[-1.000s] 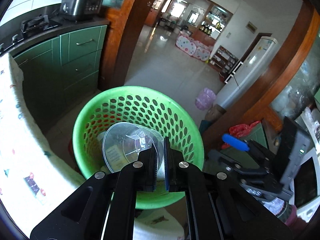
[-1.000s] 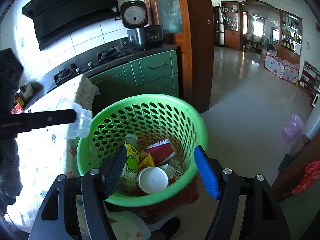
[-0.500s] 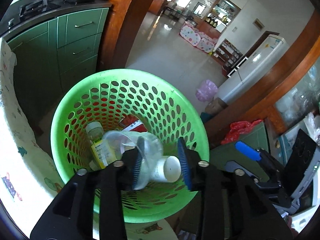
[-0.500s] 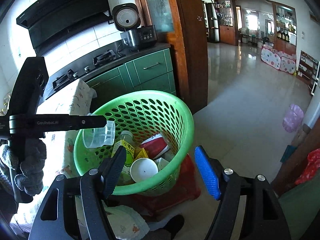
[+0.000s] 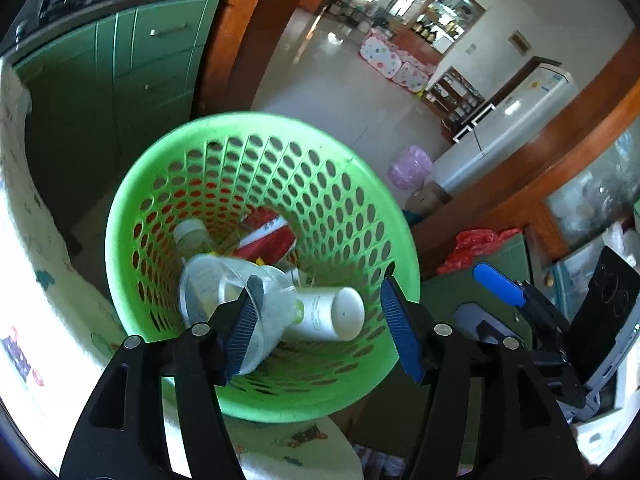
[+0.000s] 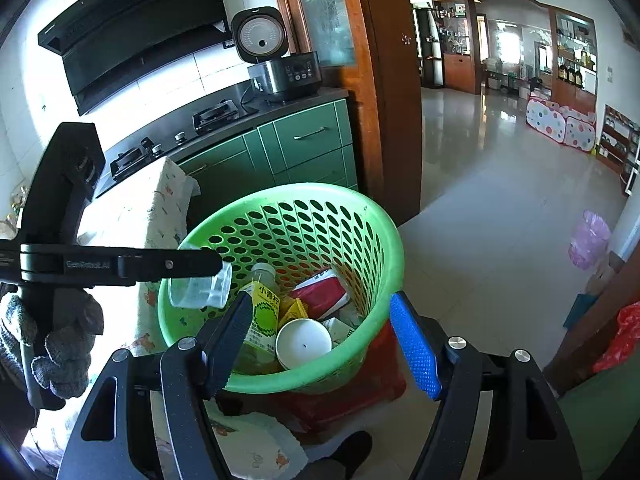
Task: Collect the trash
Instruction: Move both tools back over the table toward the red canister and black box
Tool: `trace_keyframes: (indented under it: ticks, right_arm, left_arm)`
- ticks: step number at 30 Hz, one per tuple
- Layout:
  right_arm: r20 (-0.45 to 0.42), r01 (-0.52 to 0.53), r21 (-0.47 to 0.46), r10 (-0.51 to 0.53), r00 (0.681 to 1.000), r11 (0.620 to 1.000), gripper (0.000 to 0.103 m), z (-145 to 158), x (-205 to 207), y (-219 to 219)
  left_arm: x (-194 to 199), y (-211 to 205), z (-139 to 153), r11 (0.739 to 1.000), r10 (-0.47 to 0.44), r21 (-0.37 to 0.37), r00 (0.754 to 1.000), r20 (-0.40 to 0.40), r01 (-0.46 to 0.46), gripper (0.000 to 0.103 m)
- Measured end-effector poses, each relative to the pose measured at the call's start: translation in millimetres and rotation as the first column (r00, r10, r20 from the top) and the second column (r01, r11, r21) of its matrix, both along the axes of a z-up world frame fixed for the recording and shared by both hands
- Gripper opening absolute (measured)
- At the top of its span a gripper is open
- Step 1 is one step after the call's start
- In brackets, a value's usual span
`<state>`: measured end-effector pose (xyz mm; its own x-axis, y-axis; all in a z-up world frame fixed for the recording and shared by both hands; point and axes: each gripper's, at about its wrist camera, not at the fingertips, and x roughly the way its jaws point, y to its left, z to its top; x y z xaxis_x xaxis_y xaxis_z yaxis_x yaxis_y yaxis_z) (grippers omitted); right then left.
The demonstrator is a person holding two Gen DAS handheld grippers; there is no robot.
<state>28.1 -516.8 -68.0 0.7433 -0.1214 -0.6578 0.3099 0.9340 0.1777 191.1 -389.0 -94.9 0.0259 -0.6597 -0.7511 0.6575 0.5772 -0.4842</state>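
A green perforated basket (image 5: 362, 184) (image 6: 386, 240) holds trash: a yellow-labelled bottle (image 6: 265, 309), a white tub (image 6: 303, 345) (image 5: 334, 312) and a red packet (image 6: 320, 292) (image 5: 267, 236). My left gripper (image 5: 320, 330) hangs over the basket's near rim with its jaws opening. A clear plastic cup (image 5: 216, 296) (image 6: 198, 292) lies against its left finger only, just inside the rim, and no pad presses it from the other side. The right gripper (image 6: 323, 340) stands open before the basket with nothing between its fingers. Its blue pad (image 5: 498, 284) shows in the left wrist view.
A red stool (image 6: 360, 396) carries the basket beside a table with a patterned cloth (image 6: 132, 216). Green cabinets (image 6: 312, 148), a hob and a rice cooker (image 6: 280, 68) lie behind, next to a wooden door post (image 6: 384, 92). A gloved hand (image 6: 60, 340) holds the left gripper.
The left gripper, shut on the clear cup's wall a second ago, has sunk toward the basket and spread its jaws. The cup has dropped lower against one finger. The right gripper has kept still.
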Motion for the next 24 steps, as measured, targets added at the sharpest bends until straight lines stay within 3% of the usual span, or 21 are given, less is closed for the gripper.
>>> trace_keyframes:
  ticks: [9,13,19,24]
  right_arm:
    - [0.01,0.003,-0.003,-0.003,1.0,1.0,0.069,3,-4,1]
    - [0.018,0.006,0.0,-0.006,1.0,1.0,0.069,4,-5,0]
    - [0.028,-0.002,0.007,0.002,1.0,1.0,0.069,7,-6,3]
    - [0.036,-0.021,0.007,0.021,0.999,1.0,0.069,11,-2,9]
  left_arm:
    - [8,6,-17,0.996,0.046,0.078,0.995,-0.09,-0.039,0.07]
    - [4,5,-15,0.988,0.043,0.15,0.998,-0.044,-0.036,0.071]
    - [1,18,-1,0.989,0.059,0.132,0.997,0.044,-0.065,0.071]
    - [-3,47,19,0.986,0.112,0.106,0.983,0.147,-0.128,0.071]
